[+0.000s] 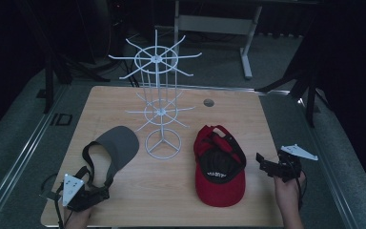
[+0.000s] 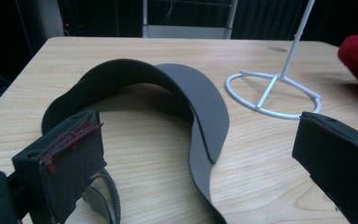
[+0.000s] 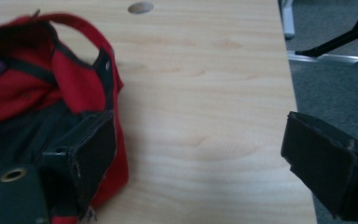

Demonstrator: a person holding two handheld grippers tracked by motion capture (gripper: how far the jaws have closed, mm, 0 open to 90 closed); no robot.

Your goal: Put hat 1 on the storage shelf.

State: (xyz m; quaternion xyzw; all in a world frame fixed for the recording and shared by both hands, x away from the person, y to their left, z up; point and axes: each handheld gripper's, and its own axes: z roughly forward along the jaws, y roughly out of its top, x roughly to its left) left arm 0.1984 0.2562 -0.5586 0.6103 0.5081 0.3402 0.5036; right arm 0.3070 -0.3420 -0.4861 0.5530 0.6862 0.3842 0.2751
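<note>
1. The left hand-held gripper (image 1: 91, 190) sat at the desk's near left corner with its jaws spread apart and nothing pressed between them. In the left gripper view its two pads (image 2: 77, 161) framed the visor's band, and the thin strap lay just beside the left pad.

2. The grey visor (image 1: 116, 145) lay on the left half of the desk (image 1: 228, 107), straight ahead of that gripper. Its band curled back toward the gripper and its brim pointed away, toward the foot of the stand. So its long axis ran from the near left corner toward the desk's middle.

3. The right hand-held gripper (image 1: 263, 164) hung at the desk's near right edge, jaws wide apart and gripping nothing. One pad (image 3: 95, 149) was close by the cap's side without clamping it, and bare desk showed between the jaws.

4. The red cap (image 1: 219, 167) lay upside down, right of the middle, just to the left of that gripper. Its brim pointed to the near edge and its back strap to the far edge.

5. The white wire stand (image 1: 159, 102) stood between visor and cap, toward the far edge, its hooks bare. Each hand was nearer its own piece; the left seemed better lined up to grasp.
</note>
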